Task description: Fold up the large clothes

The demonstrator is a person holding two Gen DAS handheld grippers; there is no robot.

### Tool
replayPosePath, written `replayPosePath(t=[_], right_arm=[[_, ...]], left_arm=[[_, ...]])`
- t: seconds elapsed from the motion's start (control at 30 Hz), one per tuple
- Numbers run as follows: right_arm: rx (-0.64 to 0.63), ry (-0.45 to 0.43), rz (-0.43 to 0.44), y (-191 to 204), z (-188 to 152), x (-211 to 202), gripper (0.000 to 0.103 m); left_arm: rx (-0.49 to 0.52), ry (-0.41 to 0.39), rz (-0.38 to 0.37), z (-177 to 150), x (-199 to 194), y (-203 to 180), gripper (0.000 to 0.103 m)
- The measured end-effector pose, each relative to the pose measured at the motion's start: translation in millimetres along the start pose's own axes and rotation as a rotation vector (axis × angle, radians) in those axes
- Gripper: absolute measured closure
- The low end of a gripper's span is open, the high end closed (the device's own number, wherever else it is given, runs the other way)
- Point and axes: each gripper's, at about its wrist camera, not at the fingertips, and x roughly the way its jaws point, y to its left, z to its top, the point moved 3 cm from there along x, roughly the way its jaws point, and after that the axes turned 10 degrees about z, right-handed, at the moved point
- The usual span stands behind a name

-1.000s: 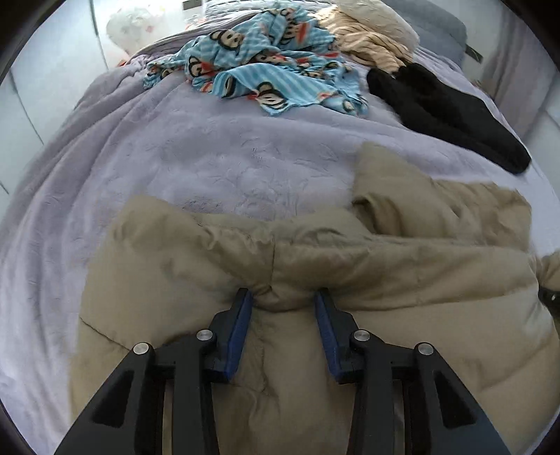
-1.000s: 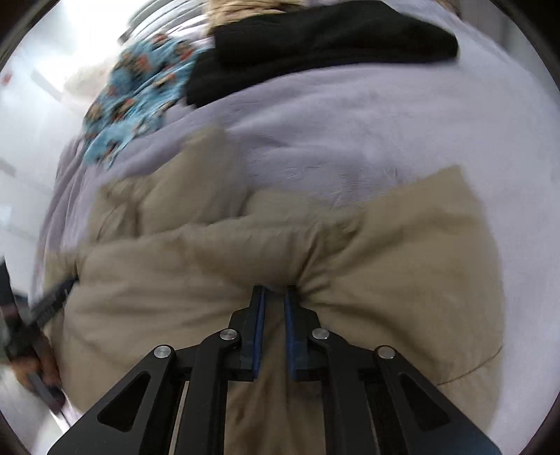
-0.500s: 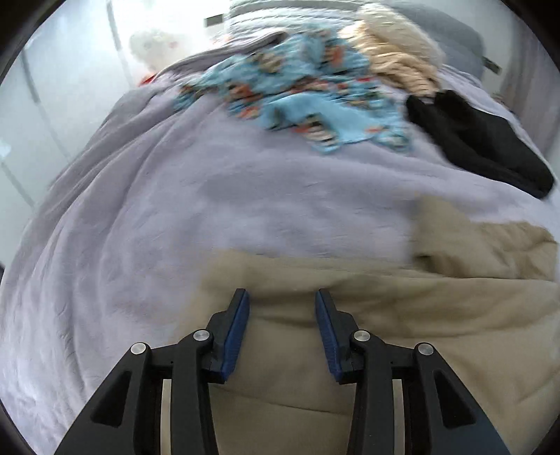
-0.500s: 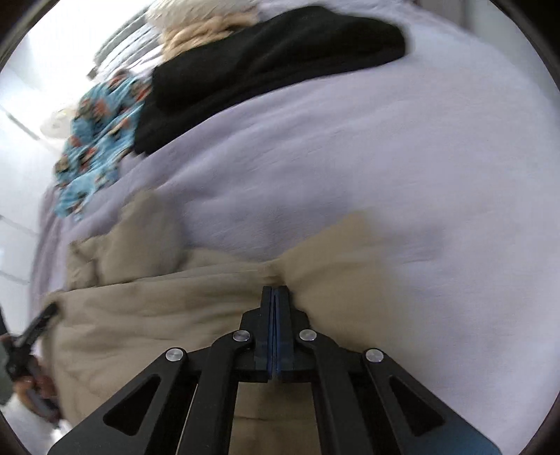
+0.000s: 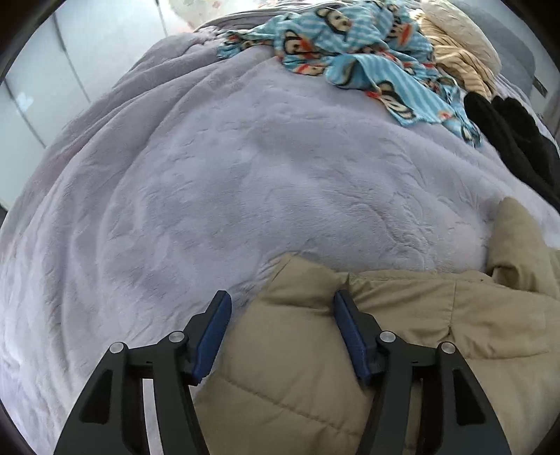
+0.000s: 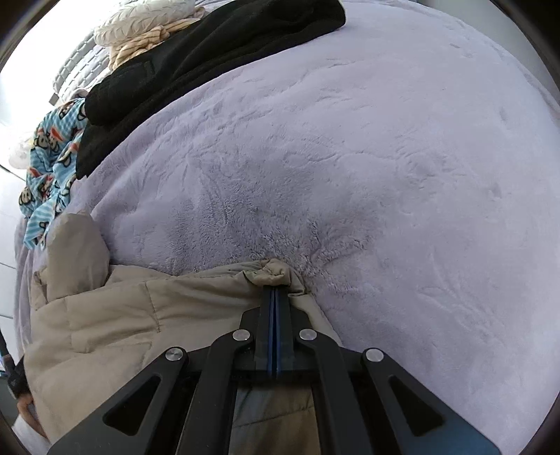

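The tan quilted jacket (image 5: pixel 402 336) lies on the bed at its near edge, spread across the lavender plush blanket (image 5: pixel 245 182), with one padded part, perhaps a sleeve, standing up at its far side (image 6: pixel 75 252). My right gripper (image 6: pixel 275 290) is clenched tight on a small bunched corner of the jacket (image 6: pixel 274 273), the blue-lined fingers (image 6: pixel 271 315) pressed together with the fabric puckering out just past their tips, down against the blanket (image 6: pixel 350 157). My left gripper (image 5: pixel 281 315) sits over the jacket's other near corner, and its jaws are opening: the blue pads (image 5: pixel 210 336) stand apart, the left one over bare blanket and the right one at the fabric's upper surface, so the corner lies loose between them and is not pinched. Beyond the jacket the blanket runs bare for a good stretch. Well apart, toward the head of the bed, lies a heap of other laundry: a light blue striped piece printed with monkey faces (image 5: pixel 357 49), a black garment (image 6: pixel 210 49) just beside it, and behind them a cream and tan striped piece (image 5: pixel 455 63) with a pale pillow (image 6: pixel 140 17) on top. At the lower left edge of the right wrist view a hand (image 6: pixel 26 409) shows beside the jacket.
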Motion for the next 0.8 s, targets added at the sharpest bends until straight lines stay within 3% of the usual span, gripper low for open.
replayPosePath(t=[0.27, 0.43, 0.6, 0.7, 0.8], right_arm=[[0.010, -0.050, 0.028, 24.1, -32.8, -61.0, 0.093], [0.033, -0.039, 0.073, 37.7, -79.9, -88.8, 0.076], [0.045, 0.002, 0.101, 47.0, -135.6, -105.8, 0.072], [0.078, 0.027, 0.126, 44.4, -168.3, -112.8, 0.056], [0.086, 0.047, 0.128, 42.1, -195.0, -111.6, 0.054]], left_arm=[[0.093, -0.037, 0.023, -25.7, -66.3, 21.8, 0.041], [0.089, 0.031, -0.024, -64.5, -92.1, 29.4, 0.041], [0.129, 0.075, -0.042, -110.3, -111.9, 27.3, 0.041], [0.145, 0.080, -0.062, -133.9, -122.0, 26.9, 0.041], [0.150, 0.098, -0.082, -153.8, -123.8, 26.9, 0.041]])
